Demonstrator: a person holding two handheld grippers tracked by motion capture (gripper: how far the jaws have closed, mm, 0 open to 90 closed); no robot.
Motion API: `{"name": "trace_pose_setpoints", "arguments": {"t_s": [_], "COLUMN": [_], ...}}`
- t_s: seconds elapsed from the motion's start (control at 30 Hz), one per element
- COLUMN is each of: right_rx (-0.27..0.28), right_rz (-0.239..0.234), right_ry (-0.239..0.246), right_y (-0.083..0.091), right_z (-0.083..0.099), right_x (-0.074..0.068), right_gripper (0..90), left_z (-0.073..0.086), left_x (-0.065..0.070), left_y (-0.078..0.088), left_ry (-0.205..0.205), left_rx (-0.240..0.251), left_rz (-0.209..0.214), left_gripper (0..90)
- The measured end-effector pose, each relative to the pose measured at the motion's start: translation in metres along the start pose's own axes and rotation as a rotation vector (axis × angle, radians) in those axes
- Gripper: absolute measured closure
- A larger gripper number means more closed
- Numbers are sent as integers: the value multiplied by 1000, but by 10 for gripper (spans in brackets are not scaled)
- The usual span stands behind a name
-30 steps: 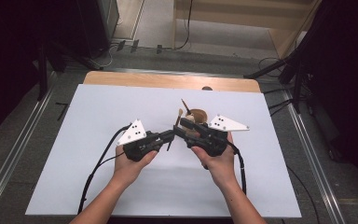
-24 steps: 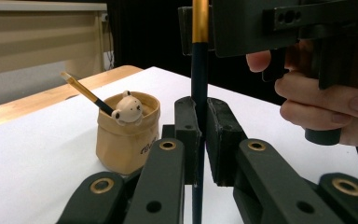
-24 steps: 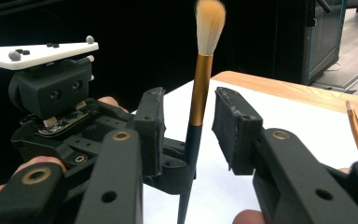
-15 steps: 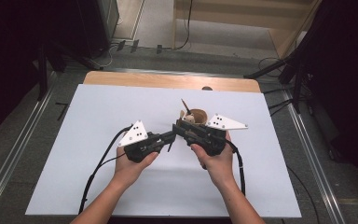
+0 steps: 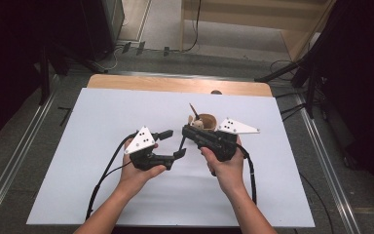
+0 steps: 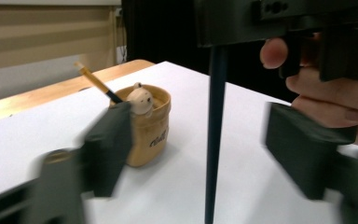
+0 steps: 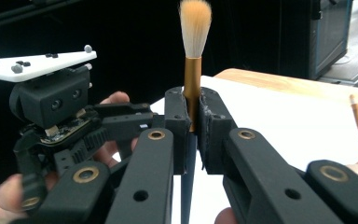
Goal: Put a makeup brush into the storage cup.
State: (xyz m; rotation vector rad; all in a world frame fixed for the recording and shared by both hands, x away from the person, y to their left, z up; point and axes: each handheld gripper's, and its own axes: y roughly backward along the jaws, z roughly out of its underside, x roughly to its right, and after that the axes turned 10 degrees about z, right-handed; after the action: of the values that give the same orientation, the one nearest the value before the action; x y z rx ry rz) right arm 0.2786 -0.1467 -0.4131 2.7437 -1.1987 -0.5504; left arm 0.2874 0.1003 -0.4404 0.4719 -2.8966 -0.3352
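The right claw (image 7: 193, 135) pinches a brush (image 7: 194, 70) by its gold collar, bristles up, just near of the cup (image 5: 205, 121) on the worktop (image 5: 102, 126). The left claw (image 5: 173, 144), just opened, stands spread around the handle. The brush looks light, stiff and slippery; the bristles are soft, so the collar is the place to hold.

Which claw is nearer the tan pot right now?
Right. The right claw sits just in front of the tan pot, shut on the brush. The left claw, open, is farther toward the person's left.
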Motion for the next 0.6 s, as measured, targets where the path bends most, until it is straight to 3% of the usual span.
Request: {"name": "trace_pose_setpoints", "arguments": {"t_s": [0.13, 0.3, 0.6], "right_rx": [0, 5, 15], "right_rz": [9, 29, 61], "right_ry": [5, 13, 21], "right_y": [2, 4, 8], "right_z": [-2, -5, -7], "right_x": [2, 6, 14], "right_gripper": [846, 847, 847], "left_z": [0, -1, 2], "left_x": [-1, -2, -6], "left_y": [4, 11, 25], "left_ry": [4, 7, 12], "left_rx": [1, 1, 7], "left_rz": [6, 1, -24], "left_gripper": [48, 0, 0]}}
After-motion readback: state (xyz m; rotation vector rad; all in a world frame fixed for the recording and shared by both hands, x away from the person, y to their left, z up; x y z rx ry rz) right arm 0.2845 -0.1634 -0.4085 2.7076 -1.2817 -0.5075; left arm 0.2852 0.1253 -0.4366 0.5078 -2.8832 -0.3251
